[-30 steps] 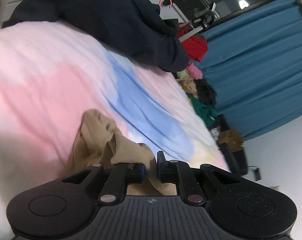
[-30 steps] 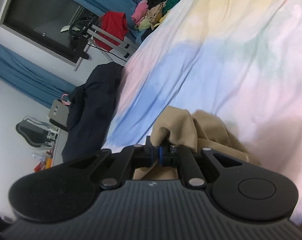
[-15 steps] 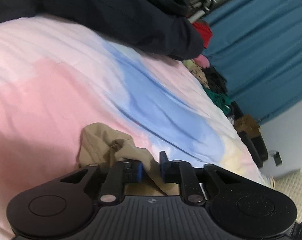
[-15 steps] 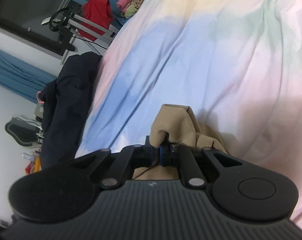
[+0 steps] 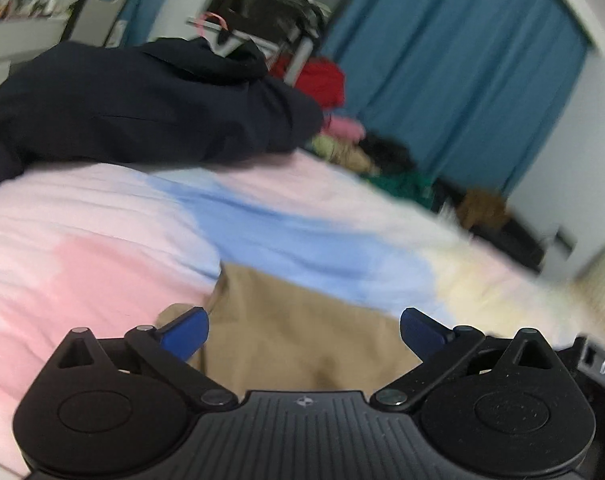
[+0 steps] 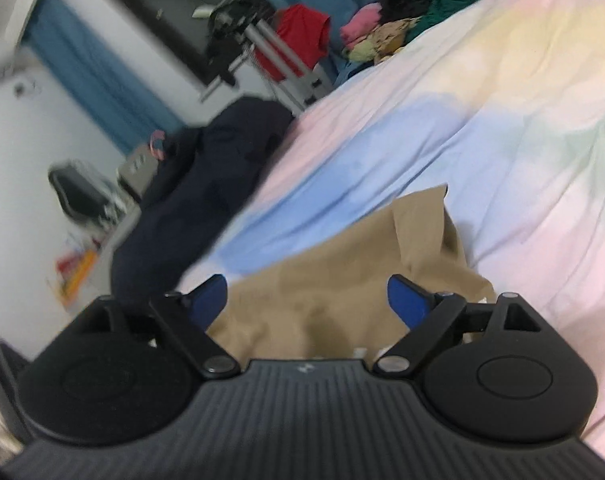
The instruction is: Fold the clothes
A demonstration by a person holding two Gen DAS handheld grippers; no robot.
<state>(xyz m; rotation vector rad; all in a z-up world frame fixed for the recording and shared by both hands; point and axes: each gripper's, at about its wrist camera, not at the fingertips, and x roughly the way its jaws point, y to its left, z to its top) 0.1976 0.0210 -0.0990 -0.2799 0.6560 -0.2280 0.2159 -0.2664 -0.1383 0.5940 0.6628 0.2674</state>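
Release just happened: left gripper (image 5: 304, 326) & right gripper (image 6: 306, 298), both pinching the tan garment (image 5: 302, 332) 0.5 s ago, were now spread wide w/ nothing held, cloth lying flatter on the pastel bedsheet (image 5: 102, 248) at lower centre, so prob. that fold was set down.

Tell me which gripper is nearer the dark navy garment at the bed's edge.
Left, as far as I can judge. The left gripper faces the dark navy garment across the bedsheet; from the right gripper it lies off to the left. Both hang open over the tan garment.
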